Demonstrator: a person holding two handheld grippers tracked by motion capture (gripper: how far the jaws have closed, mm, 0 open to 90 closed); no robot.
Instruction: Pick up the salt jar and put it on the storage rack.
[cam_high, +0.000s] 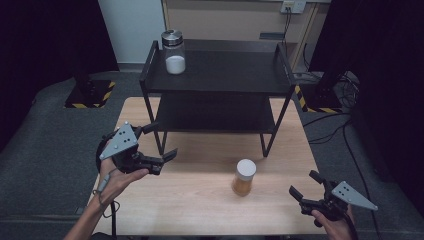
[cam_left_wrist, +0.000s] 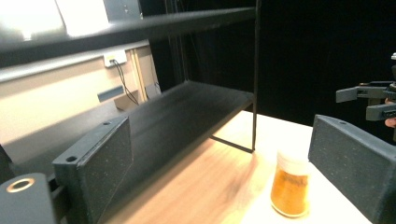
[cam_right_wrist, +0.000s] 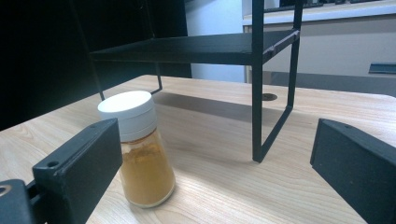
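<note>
My right claw (cam_high: 303, 192) hangs wide open and empty over the desk's near right corner, and my left claw (cam_high: 162, 145) is just as wide and empty near the left edge, pointing in toward the middle. The jar (cam_high: 243, 177) of orange powder stands upright on the desk between them, nearer my right claw and toward the near edge, touching nothing. From the right gripper view the jar (cam_right_wrist: 138, 149) sits off toward one jaw rather than centred, so I judge the next move is to swing the right claw until the jar is squarely between the jaws, then go in level and low. I would close on the wider body below the white cap (cam_right_wrist: 128, 112), since the jar tapers upward and a grip on the neck could slip or tip it. I should close slowly and keep the left claw clear. The desk (cam_high: 200, 200) is pale wood, bare apart from the jar and a black two-tier rack (cam_high: 220, 75) at its far edge. A second jar (cam_high: 174, 52), with a metal lid and white powder, stands on the rack's top shelf at its left end. Beyond are dark curtains, grey floor, cables and a wall socket (cam_high: 292, 6).
</note>
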